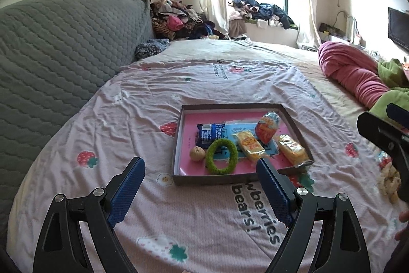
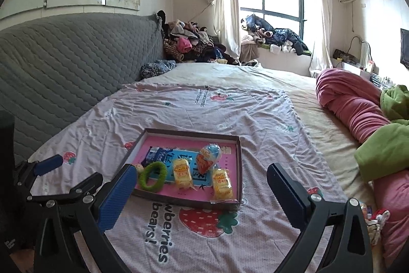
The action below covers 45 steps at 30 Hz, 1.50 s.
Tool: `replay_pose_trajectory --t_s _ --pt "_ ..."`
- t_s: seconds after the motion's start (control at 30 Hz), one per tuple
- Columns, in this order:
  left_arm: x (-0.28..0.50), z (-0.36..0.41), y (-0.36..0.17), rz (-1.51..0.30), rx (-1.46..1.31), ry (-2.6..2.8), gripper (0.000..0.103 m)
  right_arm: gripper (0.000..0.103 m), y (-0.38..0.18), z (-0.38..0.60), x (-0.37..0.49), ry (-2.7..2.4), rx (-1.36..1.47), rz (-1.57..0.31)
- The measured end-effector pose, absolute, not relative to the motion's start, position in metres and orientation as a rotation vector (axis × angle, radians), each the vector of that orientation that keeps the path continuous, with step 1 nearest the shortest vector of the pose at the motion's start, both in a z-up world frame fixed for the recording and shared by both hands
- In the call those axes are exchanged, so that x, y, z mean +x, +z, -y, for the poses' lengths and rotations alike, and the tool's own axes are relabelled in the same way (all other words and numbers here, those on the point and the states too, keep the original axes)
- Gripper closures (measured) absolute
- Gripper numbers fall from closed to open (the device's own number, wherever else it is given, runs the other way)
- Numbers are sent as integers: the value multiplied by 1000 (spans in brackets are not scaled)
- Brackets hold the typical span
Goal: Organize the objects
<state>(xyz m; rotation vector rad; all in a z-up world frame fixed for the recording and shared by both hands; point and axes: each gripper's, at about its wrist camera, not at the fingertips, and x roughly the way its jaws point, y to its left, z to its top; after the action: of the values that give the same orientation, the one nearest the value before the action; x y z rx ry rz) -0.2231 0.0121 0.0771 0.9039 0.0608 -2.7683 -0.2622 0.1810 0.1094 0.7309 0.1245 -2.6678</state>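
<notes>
A shallow box tray (image 1: 177, 145) with a pink floor lies on the strawberry-print bedspread. It holds a green fuzzy ring (image 1: 221, 156), a small tan ball (image 1: 196, 154), a dark blue packet (image 1: 207, 134), two yellow snack packets (image 1: 250, 146) and an orange-and-blue packet (image 1: 267, 128). My left gripper (image 1: 199, 161) hovers open over the sheet just in front of the tray, nothing between its blue pads. My right gripper (image 2: 202, 169) is also open and empty, above the tray's (image 2: 240, 170) near edge, with the green ring (image 2: 152, 175) beside its left pad.
A grey quilted headboard (image 1: 64, 55) runs along the left. Rolled pink (image 2: 358, 109) and green (image 2: 383, 145) blankets lie on the right side of the bed. A small cream toy (image 1: 389, 183) sits near the right edge. Clothes are piled by the window.
</notes>
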Motion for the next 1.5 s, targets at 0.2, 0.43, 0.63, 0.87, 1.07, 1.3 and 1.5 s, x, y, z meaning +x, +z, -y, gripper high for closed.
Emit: replay_pose_trajectory --t_s 0.2,0.43,0.63,0.87,1.07,1.3,1.5 --pt "-197 -5 107 -78 869 -2761 14 1 138 -184 -241 -2685 704 -134" --pt "-171 0 127 -87 835 -2775 14 1 147 -190 -219 -2697 697 -139" --pt "-154 0 132 -90 831 -2780 14 1 143 -202 -205 -2712 725 -129" --pt "-139 -4 137 -84 826 -2790 14 1 140 -213 -193 -2724 754 -116" --pt "-127 -10 142 -68 813 -2803 14 1 144 -215 -179 -2729 741 -136" --pt "-115 -16 136 -68 817 -2807 14 1 144 -215 -165 -2727 731 -168" --pt "-110 -19 125 -72 828 -2819 14 1 133 -218 -159 -2718 759 -169"
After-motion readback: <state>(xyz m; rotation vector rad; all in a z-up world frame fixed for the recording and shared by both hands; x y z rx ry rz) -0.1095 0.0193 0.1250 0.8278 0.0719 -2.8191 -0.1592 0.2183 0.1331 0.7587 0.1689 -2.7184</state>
